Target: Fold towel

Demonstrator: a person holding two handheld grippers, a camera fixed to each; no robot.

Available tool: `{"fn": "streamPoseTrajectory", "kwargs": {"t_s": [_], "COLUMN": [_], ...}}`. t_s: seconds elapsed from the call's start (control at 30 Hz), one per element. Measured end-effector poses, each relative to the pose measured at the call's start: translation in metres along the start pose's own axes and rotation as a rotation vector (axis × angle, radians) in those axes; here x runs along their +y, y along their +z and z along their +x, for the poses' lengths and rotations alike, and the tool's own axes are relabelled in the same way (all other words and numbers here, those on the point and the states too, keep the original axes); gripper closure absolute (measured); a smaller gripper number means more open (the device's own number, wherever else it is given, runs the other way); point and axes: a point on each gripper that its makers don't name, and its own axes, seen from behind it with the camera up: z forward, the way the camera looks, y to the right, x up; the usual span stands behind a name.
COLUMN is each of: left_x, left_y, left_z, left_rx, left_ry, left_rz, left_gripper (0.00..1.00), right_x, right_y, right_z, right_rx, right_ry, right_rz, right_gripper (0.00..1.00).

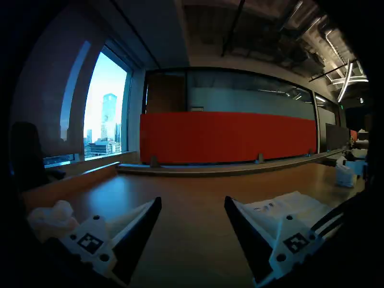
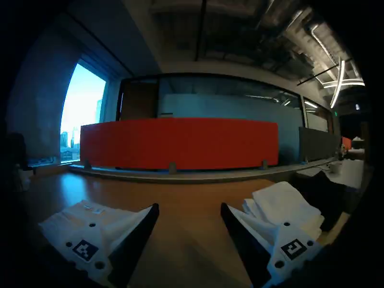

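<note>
While both claws hang low over the wooden table (image 1: 201,192), each is spread wide and grips nothing. The left gripper (image 1: 192,199) has bare tabletop between its fingers, and so does the right gripper (image 2: 189,206). The towel (image 1: 288,204) lies flat on the table. In the left gripper view it sits behind the right-hand finger; in the right gripper view the towel (image 2: 81,213) sits behind the left-hand finger. I cannot tell whether either finger touches it. A crumpled cloth (image 1: 50,218) lies by the left gripper's outer finger. A folded stack (image 2: 283,204) sits behind the right gripper's outer finger, with a dark object (image 2: 326,194) just beyond. Open wood runs ahead to the red partition (image 1: 225,137) along the far edge. Both grippers point roughly level toward it.
</note>
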Motion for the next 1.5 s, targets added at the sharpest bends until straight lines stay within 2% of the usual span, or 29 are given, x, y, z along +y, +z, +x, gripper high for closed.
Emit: {"fn": "streamPoseTrajectory", "kwargs": {"t_s": [0.87, 0.97, 1.07, 1.17, 1.5], "left_x": [0.001, -0.002, -0.009, -0.013, -0.01], "left_y": [0.0, -0.001, -0.002, -0.002, -0.003], "left_z": [0.002, 0.002, 0.004, 0.018, 0.087], "left_rx": [0.0, -0.002, -0.011, -0.007, -0.016], "left_ry": [0.001, 0.001, 0.009, 0.024, 0.005], "left_rz": [0.001, 0.009, 0.037, 0.046, 0.037], "left_gripper": [0.03, 0.03, 0.03, 0.03, 0.03], "right_x": [0.0, 0.0, 0.003, 0.005, -0.003], "right_y": [0.0, -0.001, 0.0, -0.001, -0.004], "right_z": [0.002, 0.002, 0.001, 0.011, 0.08], "right_rx": [0.001, -0.001, -0.012, -0.021, -0.038], "right_ry": [0.0, -0.001, -0.008, -0.023, -0.042], "right_rz": [-0.001, -0.004, -0.012, -0.018, -0.005], "right_gripper": [0.01, 0.01, 0.01, 0.01, 0.01]}}
